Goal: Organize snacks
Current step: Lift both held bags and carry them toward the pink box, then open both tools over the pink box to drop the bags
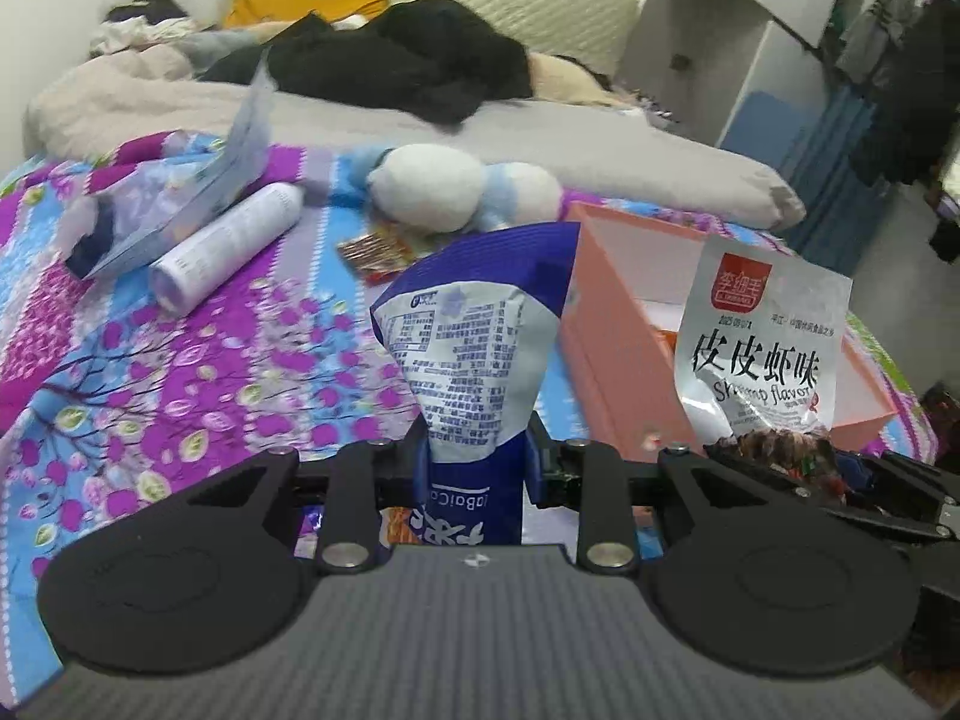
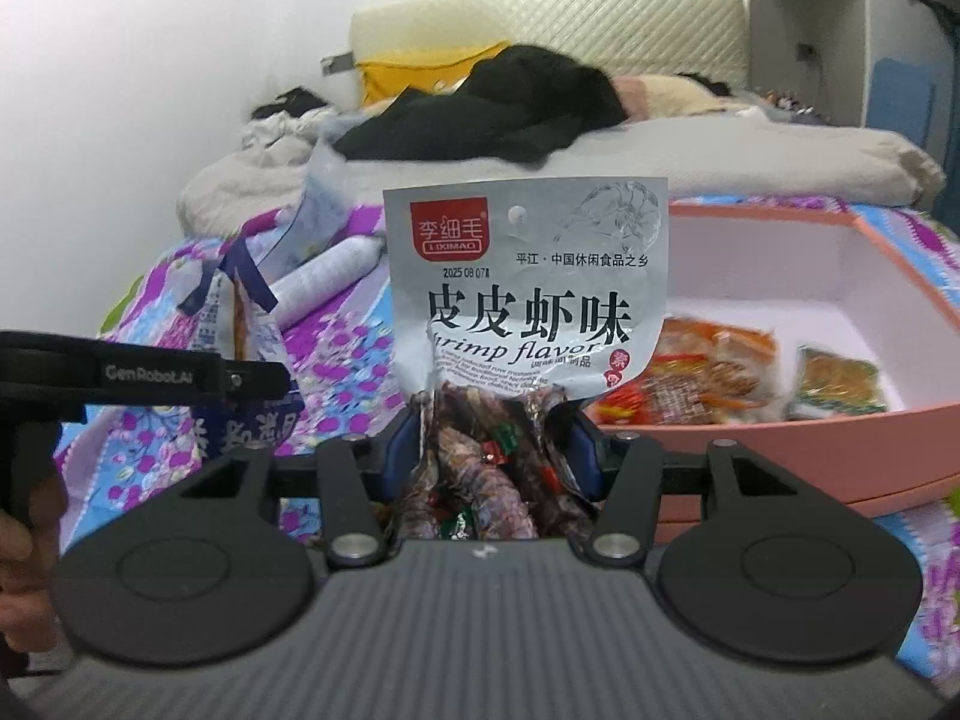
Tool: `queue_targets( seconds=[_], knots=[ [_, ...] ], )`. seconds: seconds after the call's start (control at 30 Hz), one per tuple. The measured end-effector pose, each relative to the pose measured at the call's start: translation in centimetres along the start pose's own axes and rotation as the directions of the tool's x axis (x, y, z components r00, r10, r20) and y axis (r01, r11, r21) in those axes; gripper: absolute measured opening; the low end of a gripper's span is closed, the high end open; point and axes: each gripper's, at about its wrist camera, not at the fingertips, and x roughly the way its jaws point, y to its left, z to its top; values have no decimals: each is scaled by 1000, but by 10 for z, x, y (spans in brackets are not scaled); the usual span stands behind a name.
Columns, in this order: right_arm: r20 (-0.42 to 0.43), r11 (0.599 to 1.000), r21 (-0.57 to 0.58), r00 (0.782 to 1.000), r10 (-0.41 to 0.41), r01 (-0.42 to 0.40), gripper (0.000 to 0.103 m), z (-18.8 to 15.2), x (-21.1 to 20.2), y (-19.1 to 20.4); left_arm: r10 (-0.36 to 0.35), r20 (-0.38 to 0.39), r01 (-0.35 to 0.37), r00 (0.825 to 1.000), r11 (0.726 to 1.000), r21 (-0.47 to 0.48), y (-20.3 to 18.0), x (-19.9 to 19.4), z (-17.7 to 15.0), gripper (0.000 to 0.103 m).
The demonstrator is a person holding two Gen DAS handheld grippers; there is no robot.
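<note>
My left gripper (image 1: 477, 450) is shut on a blue and white snack bag (image 1: 474, 330) and holds it upright above the bed. My right gripper (image 2: 495, 426) is shut on a silver shrimp flavor snack packet (image 2: 528, 282), also upright; the packet shows at the right of the left wrist view (image 1: 762, 336). The pink box (image 2: 780, 426) lies just right of both grippers, with several snack packets (image 2: 714, 372) inside. The left gripper and its bag (image 2: 240, 324) show at the left of the right wrist view.
On the floral bedsheet (image 1: 180, 360) lie a white tube (image 1: 228, 246), a blue-white plush toy (image 1: 456, 192), a small red packet (image 1: 375, 252) and a pale bag (image 1: 198, 192). Black clothes (image 1: 408, 60) and a grey duvet (image 1: 600, 144) lie behind.
</note>
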Motion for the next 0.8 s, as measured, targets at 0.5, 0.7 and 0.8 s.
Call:
queue_targets(
  seconds=[0.5, 0.7, 0.8],
  knots=[
    [47, 991, 59, 991, -126, 123, 55, 5, -27, -61, -175, -26, 176, 984, 982, 63, -80, 21, 16, 34],
    [74, 989, 67, 988, -138, 134, 55, 26, -20, -85, -254, -13, 255, 967, 965, 65, -114, 45, 53, 34],
    [92, 983, 82, 981, -173, 166, 55, 38, -13, -98, -252, -7, 252, 968, 965, 78, -128, 59, 73, 34]
  ],
)
